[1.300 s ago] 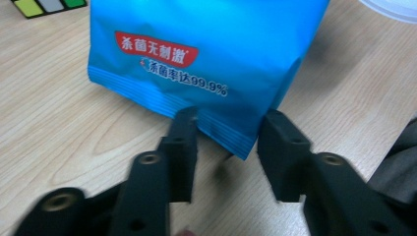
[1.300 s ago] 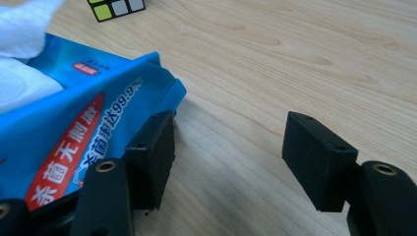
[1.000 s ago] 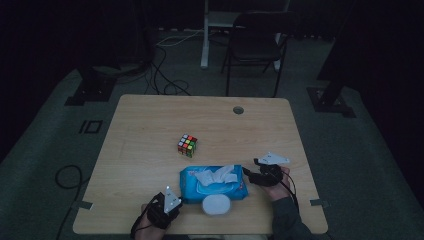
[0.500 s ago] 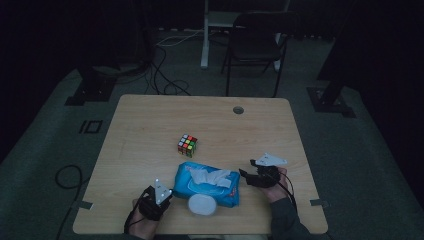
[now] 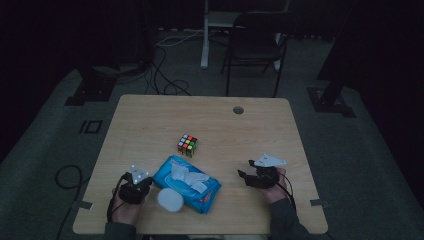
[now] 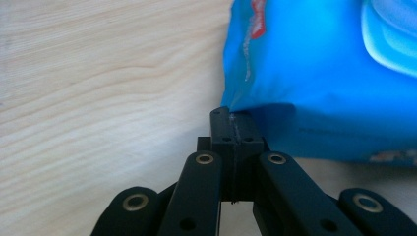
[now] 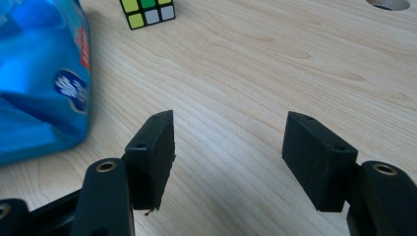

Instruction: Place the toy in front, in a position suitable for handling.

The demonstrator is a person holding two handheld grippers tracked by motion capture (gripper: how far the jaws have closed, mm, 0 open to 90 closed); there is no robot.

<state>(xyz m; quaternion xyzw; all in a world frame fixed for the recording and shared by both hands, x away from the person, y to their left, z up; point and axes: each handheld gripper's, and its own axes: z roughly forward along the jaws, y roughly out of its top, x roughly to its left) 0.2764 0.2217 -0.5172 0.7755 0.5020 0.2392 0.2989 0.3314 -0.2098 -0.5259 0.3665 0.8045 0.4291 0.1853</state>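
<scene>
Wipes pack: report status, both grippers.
Left gripper shut on wipes pack corner seam. Right gripper open, empty, beside pack. Rubik's cube apart, nothing blocking.

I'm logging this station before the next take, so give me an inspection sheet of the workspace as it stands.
Surface: wooden table, with a round hole near its far edge.
Job's things: blue wipes pack, flap open, lying slanted near the front edge; a white round lid beside it.
Clutter: colour cube at mid-table, apart from the pack.
Grippers: left tool shut on the pack's corner seam; right tool open over bare wood, holding nothing.
Cables: one trails from each tool; more lie on the floor behind the table and at its left.
Surroundings: dark room, black chair behind the table, stand bases on the carpet.
</scene>
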